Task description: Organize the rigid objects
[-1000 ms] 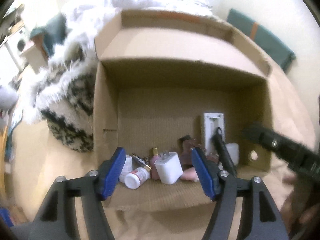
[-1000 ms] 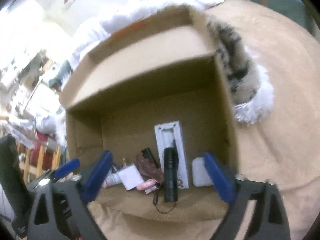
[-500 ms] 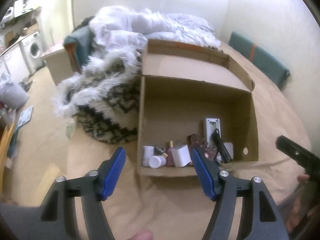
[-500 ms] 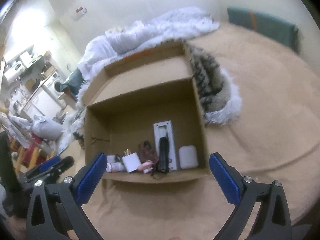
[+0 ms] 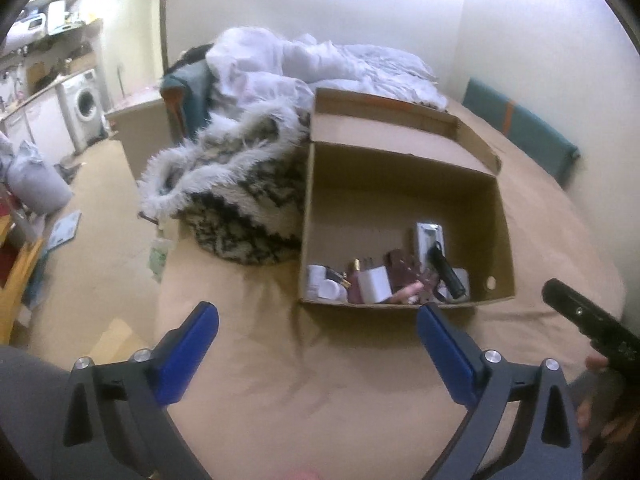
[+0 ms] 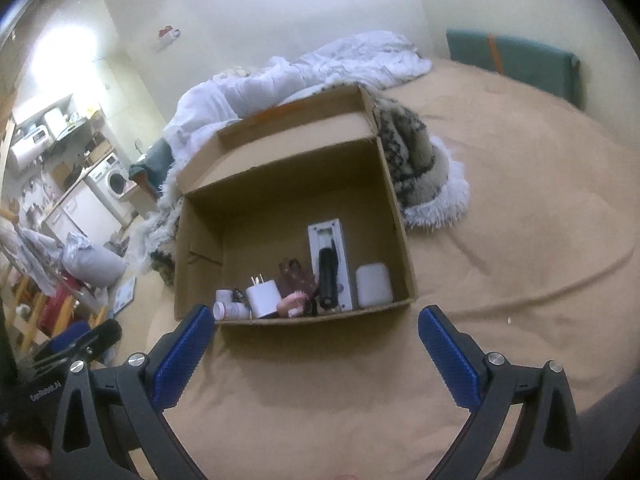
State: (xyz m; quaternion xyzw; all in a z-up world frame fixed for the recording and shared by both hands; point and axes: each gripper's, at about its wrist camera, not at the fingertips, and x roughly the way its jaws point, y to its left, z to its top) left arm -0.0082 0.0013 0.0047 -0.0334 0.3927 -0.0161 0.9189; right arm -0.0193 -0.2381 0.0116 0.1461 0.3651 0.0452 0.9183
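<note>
Near box (image 6: 404, 240) front wall | flashlight (image 6: 326, 280) lengthwise front-to-back | left fingers (image 5: 192, 344) just spread, empty | right fingers (image 6: 448, 356) spread, empty

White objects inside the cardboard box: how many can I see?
5, perhaps more hidden: two small bottles at the near left corner, the plug adapter beside them, the long flat case under the black flashlight, and the rounded case at the right.

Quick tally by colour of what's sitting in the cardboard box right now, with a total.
White: 5, namely the white plug adapter, rounded white case, long white tray, white pill bottle and small white jar.
Black: 1, the black flashlight.
Dark brown: 1, the brown leather pouch.
Pink: 1, the pink toy-like piece.
Total: 8 clearly separable; smaller bits are unclear.
</note>
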